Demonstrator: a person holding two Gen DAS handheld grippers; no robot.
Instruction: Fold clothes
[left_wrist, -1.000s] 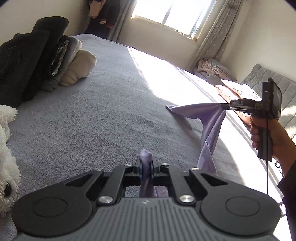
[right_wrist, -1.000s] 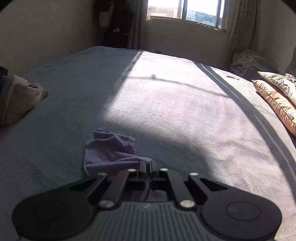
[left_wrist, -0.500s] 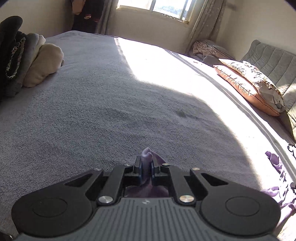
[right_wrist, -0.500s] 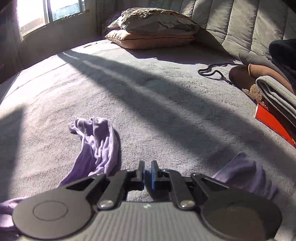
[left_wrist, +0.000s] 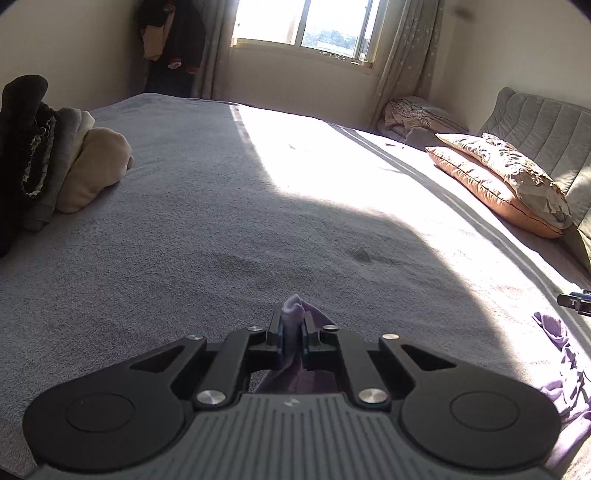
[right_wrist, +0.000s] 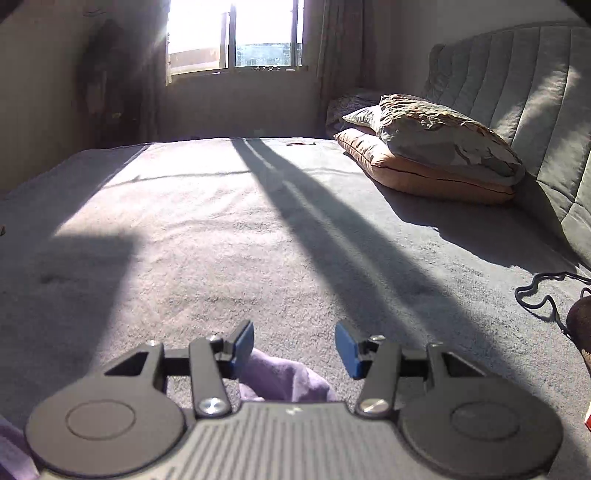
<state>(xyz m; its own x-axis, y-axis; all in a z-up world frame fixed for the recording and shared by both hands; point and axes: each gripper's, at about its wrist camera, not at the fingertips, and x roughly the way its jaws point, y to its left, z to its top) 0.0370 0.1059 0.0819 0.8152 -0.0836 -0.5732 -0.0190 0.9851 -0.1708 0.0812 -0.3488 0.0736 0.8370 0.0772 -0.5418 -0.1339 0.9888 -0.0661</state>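
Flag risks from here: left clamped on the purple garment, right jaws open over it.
1. The left gripper pinches only a small bunch of the purple garment; a tug could slip it free.
2. The right gripper, jaws just opened, has cloth bunched below; closing could catch several layers.
3. The black cord lies nearby, a possible snag.

Left hand-held gripper (left_wrist: 292, 334) clamped; right hand-held gripper (right_wrist: 294, 347) jaws just opened.

text: none legible | left wrist view: small pale mark on the grey ribbed gripper body (left_wrist: 291, 403), too small to read | right wrist view: same kind of mark on the gripper body (right_wrist: 294, 409), unreadable | labels, brands, numbers: none readable
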